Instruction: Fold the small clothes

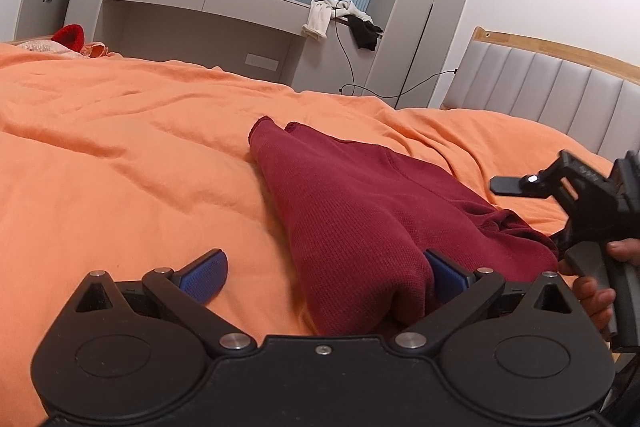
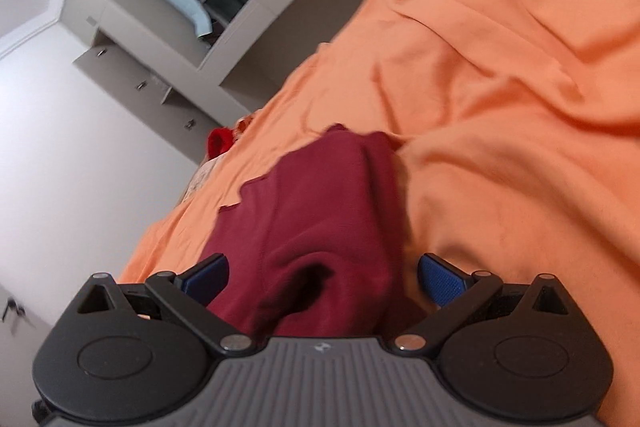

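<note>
dark red waffle-knit cloth, the small garment [image 1: 360, 211], lies on the orange bedspread [image 1: 120, 155], a little toward the headboard [image 1: 552, 83] side of the bed. its near end bunches up between the fingers of both grippers.

the left gripper [image 1: 326, 277] is spread wide. one blue pad [image 1: 204, 273] rests free on the bedspread, the other pad [image 1: 444, 273] is half hidden behind a roll of the cloth, so nothing is pinched. the right gripper [image 2: 322, 277] is also spread wide, with a thick lump of the garment [image 2: 312, 227] sitting in the gap but not clamped. a hand [image 1: 596, 283] holds its handle.

the main risk is a bad grasp. if the jaws close on this thick lump, they may catch several layers at once, or only the top layer, and then the fold will come out crooked or will open when it is lifted. the left gripper has much more bedspread than garment in its gap, so it could also pinch the bedspread and drag it. the soft bed gives under pressure, which makes a clean edge pick harder.

the garment looks narrow and long, already doubled along its length, with a small notch at the far hem [image 1: 280, 125]. the near end is wrinkled and heaped. the right wrist view is blurred, so it is perhaps not possible to say how many layers lie there.
</note>
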Demonstrator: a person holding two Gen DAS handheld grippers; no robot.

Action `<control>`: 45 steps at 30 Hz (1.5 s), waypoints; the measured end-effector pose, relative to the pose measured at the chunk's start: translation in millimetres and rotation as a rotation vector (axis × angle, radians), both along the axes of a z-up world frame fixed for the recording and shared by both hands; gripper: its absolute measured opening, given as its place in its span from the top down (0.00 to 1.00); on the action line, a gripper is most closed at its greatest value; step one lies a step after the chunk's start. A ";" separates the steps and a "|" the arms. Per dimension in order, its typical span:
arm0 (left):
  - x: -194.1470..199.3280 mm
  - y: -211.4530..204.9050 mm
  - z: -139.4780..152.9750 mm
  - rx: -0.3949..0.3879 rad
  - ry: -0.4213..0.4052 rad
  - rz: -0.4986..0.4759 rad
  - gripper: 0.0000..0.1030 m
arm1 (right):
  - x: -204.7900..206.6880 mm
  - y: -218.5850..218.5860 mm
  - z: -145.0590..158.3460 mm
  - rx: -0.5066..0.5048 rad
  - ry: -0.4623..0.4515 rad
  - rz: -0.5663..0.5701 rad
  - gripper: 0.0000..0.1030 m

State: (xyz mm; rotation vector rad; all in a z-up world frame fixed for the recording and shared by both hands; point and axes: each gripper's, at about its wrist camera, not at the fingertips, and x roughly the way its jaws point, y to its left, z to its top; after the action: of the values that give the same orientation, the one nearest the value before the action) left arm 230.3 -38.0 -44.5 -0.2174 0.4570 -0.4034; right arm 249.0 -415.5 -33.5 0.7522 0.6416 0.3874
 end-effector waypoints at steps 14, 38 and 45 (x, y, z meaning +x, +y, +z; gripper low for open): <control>-1.2 -0.1 1.7 0.004 0.000 -0.003 0.00 | 5.1 14.9 -8.0 -0.066 -0.005 -0.022 0.00; -1.0 -0.1 1.0 0.004 0.000 -0.003 0.00 | 2.6 11.9 -3.5 -0.061 -0.003 -0.009 0.00; -1.1 0.1 0.6 0.004 -0.001 -0.004 0.00 | 6.0 -9.2 -8.2 0.117 0.027 -0.066 0.03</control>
State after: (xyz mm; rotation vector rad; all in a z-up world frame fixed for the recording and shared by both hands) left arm 229.2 -38.0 -43.8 -0.2129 0.4575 -0.4062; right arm 255.1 -424.7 -41.7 0.8894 0.6218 0.3564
